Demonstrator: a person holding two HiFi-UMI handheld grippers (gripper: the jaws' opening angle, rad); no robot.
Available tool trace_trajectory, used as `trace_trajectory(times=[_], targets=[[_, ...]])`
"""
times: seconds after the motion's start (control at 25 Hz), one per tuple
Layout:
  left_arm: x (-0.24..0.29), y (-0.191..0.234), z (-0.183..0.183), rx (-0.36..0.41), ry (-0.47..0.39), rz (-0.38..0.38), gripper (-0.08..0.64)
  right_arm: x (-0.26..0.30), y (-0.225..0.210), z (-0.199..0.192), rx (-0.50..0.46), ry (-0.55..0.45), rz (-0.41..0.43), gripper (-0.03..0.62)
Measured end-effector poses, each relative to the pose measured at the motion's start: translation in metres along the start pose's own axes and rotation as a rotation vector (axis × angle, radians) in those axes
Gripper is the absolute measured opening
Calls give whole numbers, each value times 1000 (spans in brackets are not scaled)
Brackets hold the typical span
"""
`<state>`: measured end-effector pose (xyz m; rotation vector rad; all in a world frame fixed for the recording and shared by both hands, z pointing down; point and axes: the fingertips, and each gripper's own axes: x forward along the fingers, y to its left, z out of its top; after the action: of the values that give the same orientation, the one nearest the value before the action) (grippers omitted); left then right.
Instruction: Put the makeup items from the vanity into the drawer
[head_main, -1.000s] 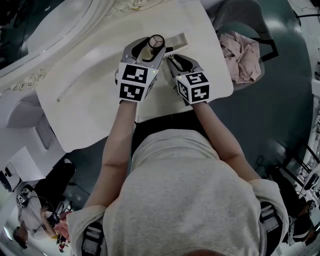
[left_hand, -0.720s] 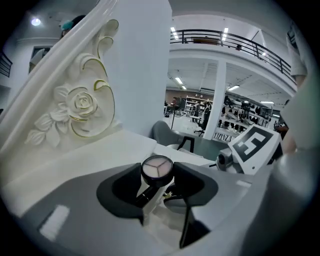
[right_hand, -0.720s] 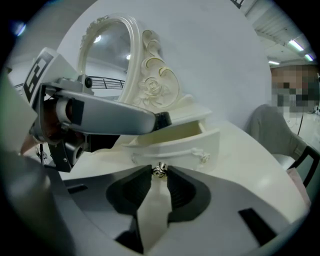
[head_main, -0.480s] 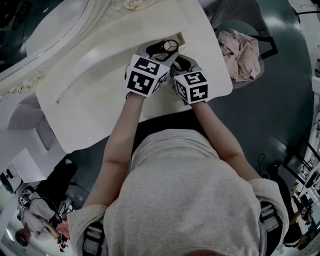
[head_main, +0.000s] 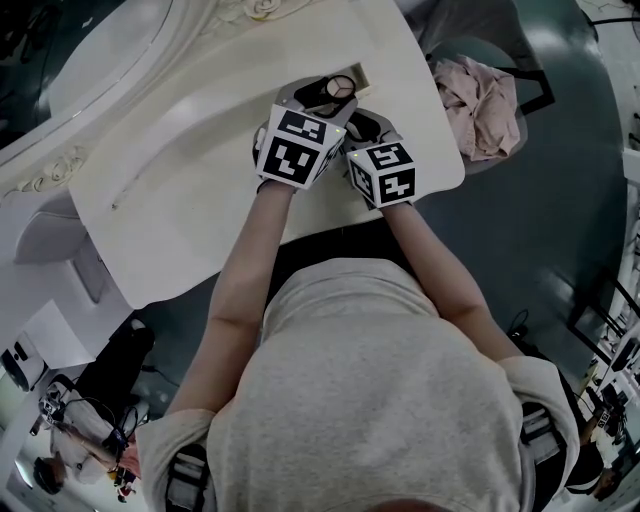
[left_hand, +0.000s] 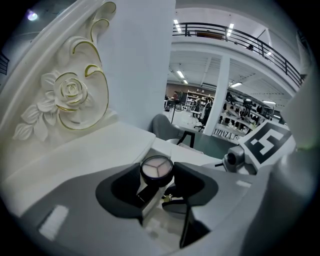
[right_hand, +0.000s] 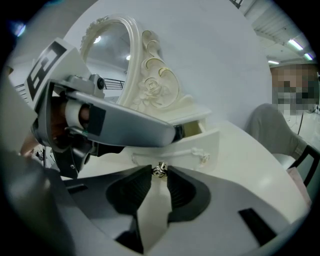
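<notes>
- Currently, the placing step is judged to be in hand: one makeup item is held over the open drawer and has not yet been let go.
- The white desk (head_main: 180, 190) is seen from above in the head view. Its top is mostly bare, apart from a thin pale stick (head_main: 125, 190) well off to the left, too small to be identified.
- A carved mirror frame (left_hand: 70, 95) with a rose is seen behind the work area.
- The drawer (right_hand: 175, 146) is pulled partly out of the raised part at the back of the desk. Only a narrow gap above its front is shown, so what lies inside cannot be told.
- The left hand-held gripper (left_hand: 157, 182) is clamped on a round compact (left_hand: 156, 169), whose lid is marked in three segments. The compact is held at the drawer opening, clear of the desk.
- The right hand-held gripper (right_hand: 159, 176) is closed on the small metal knob (right_hand: 160, 169) of the drawer front, so the drawer is held open.
- Next, the compact probably needs lowering into the gap before the left jaws are parted. The opening looks tight, so a further pull on the knob may be needed first.
</notes>
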<state>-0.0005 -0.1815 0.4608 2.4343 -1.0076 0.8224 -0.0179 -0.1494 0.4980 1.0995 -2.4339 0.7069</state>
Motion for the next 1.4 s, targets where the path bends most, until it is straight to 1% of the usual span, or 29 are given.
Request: trace_trajectory(times=[0.32, 0.52, 0.72, 0.88, 1.0, 1.2, 1.4], targets=[[0, -1, 0, -5, 14, 25, 213, 0, 1, 0, 5, 5, -1, 104], [0, -1, 0, 1, 12, 24, 212, 0, 0, 0, 8, 3, -2, 104], [-4, 2, 2, 22, -9, 36, 212, 0, -1, 0, 5, -1, -6, 104], [-14, 7, 3, 21, -36, 52, 206, 0, -1, 0, -5, 1, -12, 104], [-21, 14, -2, 14, -40, 76, 187, 0, 0, 0, -12, 0, -12, 104], [-30, 23, -11, -5, -48, 105, 115, 0, 0, 0, -21, 6, -13, 103], [-40, 31, -18, -2, -58, 132, 73, 0, 0, 0, -26, 3, -11, 103]])
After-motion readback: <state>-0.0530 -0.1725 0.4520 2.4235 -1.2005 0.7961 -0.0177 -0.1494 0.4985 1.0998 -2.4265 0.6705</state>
